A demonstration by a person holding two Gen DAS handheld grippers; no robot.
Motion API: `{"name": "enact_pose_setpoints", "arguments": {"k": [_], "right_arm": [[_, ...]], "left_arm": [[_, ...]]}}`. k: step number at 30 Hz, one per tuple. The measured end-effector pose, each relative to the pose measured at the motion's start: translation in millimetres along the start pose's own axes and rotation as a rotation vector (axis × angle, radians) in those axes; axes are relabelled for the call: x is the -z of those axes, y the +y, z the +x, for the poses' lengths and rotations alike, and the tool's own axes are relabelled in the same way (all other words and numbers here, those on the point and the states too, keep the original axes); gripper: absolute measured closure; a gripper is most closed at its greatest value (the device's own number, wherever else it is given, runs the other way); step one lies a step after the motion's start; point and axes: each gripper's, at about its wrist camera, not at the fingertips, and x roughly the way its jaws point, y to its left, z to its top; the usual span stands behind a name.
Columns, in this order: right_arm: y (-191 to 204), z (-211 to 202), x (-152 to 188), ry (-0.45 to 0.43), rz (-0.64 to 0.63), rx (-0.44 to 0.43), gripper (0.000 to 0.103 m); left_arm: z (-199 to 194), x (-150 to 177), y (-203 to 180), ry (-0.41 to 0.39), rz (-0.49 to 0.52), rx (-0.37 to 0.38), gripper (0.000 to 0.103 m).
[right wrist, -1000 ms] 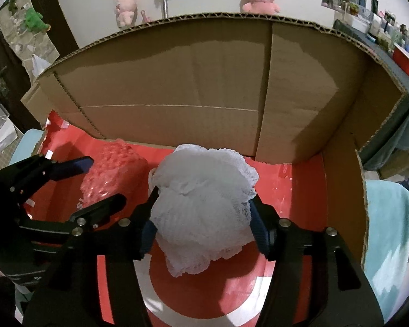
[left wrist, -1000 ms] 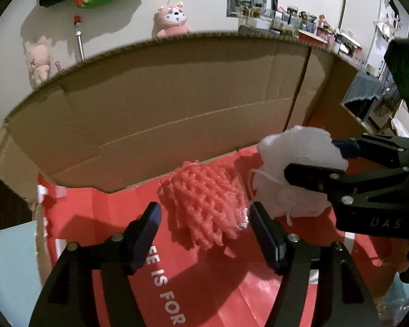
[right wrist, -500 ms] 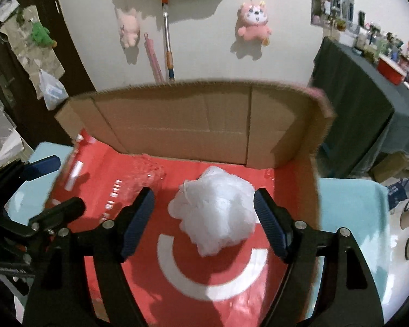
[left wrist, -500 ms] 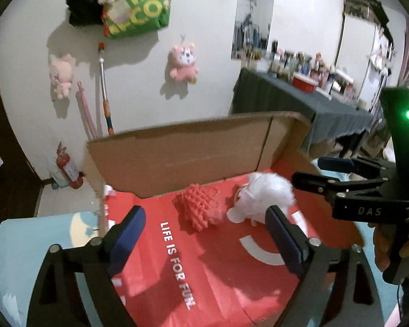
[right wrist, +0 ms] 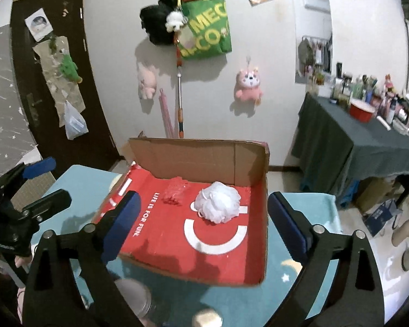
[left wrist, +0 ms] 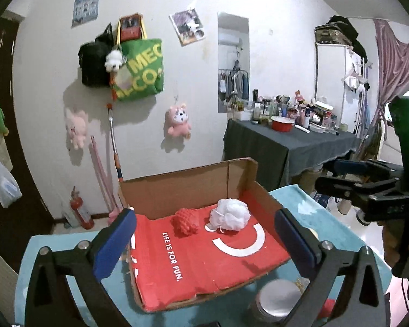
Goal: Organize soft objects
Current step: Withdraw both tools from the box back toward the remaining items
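Red foam net [left wrist: 186, 220], white mesh pouf [left wrist: 229, 214] rest at box [left wrist: 188, 190] back wall; left tool [left wrist: 204, 241], right tool [right wrist: 204, 223] just opened wide, empty. Withdraw clear of rim.

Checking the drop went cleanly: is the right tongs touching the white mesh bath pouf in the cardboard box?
Apart. The right wrist view shows the right tongs wide open with the white mesh bath pouf lying free beyond its fingertips.
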Motion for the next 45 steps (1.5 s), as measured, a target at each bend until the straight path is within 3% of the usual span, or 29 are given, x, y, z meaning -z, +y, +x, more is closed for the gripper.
{"name": "enact_pose_setpoints", "arguments": {"k": [8,12,19,25,30,39,45], "right_arm": [[19.8,-82.3,44.4,-0.097,-0.048,-0.031,0.008],[29.5,-123.7,83.2,-0.161,-0.065,-0.004,0.004],[47.0,-154.8,158.5,-0.218,-0.089,0.089,0.004],[57.5,-155.0,211.5,-0.227,-0.067,0.127,0.004],[57.9,-134.7,243.9,-0.211,-0.045,0.197,0.004],[50.3,-91.0,281.0,-0.129,-0.014,0.226,0.004],[49.9,-69.5,297.0,-0.068,-0.010,0.219,0.004]], "left_arm": [[-65.6,33.8,-13.1,-0.092,-0.036,0.018,0.000],[-93.0,68.2,-28.7,-0.126,-0.042,0.017,0.000],[-128.2,127.6,-57.2,-0.167,-0.072,0.011,0.000],[-123.4,168.0,-67.7,-0.145,-0.100,-0.019,0.000],[-96.8,202.4,-70.3,-0.064,-0.103,-0.038,0.000],[-55.8,249.0,-70.2,0.067,-0.169,-0.046,0.000],[-43.6,260.4,-67.0,0.118,-0.182,-0.048,0.000]]}}
